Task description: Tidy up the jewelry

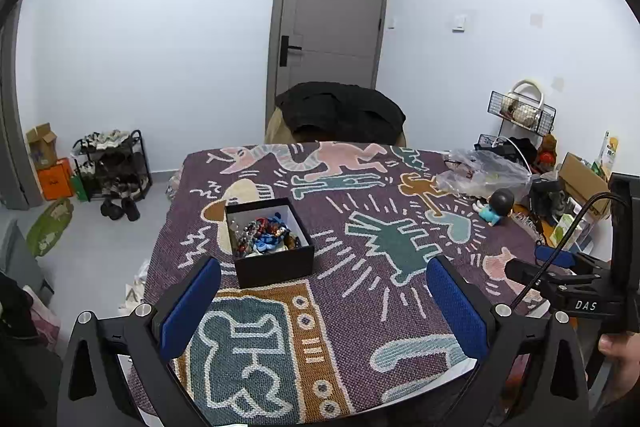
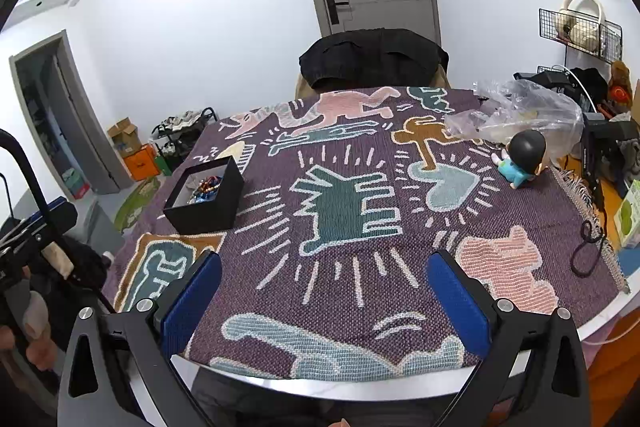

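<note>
Center-left of the left wrist view: black box [image 1: 272, 247] on the patterned cloth [image 1: 360, 307], lid off, white lining and tangled multicolor beads [image 1: 266, 233] fully visible; left gripper [image 1: 324, 311] released, nothing btwn fingers. Right wrist view: box [image 2: 206, 195] at mid-left, side-on, beads [image 2: 208, 185] partly hidden; right gripper [image 2: 324, 303] likewise spread, empty.

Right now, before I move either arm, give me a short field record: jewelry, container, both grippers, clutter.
container: open black box, no lid on it, on the patterned cloth, left side of the table
jewelry: tangled beads and blue pieces inside the box; none seen loose on the cloth
left gripper: jaws wide, empty, box just ahead
right gripper: jaws wide, empty, over bare cloth
clutter: clear plastic bag and a doll at far right
</note>
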Motion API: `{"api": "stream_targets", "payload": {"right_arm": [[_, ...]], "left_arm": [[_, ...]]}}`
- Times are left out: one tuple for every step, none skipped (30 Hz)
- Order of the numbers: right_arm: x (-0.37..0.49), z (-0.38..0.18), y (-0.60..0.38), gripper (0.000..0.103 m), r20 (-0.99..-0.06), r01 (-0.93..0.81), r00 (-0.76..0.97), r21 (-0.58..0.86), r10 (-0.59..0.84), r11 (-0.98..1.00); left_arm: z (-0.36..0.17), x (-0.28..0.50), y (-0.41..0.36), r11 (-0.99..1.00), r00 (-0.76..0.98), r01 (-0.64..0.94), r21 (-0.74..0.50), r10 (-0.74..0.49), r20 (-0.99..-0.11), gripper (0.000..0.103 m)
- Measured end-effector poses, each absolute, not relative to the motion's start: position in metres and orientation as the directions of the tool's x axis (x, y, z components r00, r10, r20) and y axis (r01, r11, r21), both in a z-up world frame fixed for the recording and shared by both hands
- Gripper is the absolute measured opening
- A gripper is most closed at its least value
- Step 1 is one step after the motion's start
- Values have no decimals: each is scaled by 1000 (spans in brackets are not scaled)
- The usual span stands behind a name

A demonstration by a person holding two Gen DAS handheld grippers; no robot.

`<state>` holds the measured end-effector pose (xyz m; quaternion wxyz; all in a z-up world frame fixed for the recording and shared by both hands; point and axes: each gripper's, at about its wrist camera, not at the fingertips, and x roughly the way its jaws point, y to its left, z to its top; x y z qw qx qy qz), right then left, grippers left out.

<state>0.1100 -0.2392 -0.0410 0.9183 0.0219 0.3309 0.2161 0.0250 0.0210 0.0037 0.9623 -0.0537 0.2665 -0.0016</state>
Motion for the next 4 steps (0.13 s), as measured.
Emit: {"api": "stream_targets", "payload": {"right_arm": [[111, -41, -239, 103, -598, -382, 688, 183, 411, 906], [111, -42, -239, 103, -598, -382, 688, 184, 411, 906], [111, -42, -239, 103, -600, -381, 687, 184, 411, 906], [111, -42, -239, 103, -601, -382, 686, 183, 410, 906]], "left_arm": [[4, 26, 21, 994, 857, -25, -105, -33, -514, 103], [3, 26, 21, 994, 857, -26, -104, -31, -514, 103], [3, 27, 21, 994, 858, -28, -103, -29, -513, 103], [2, 27, 22, 994, 858, -30, -103, -28, -513, 103]]}}
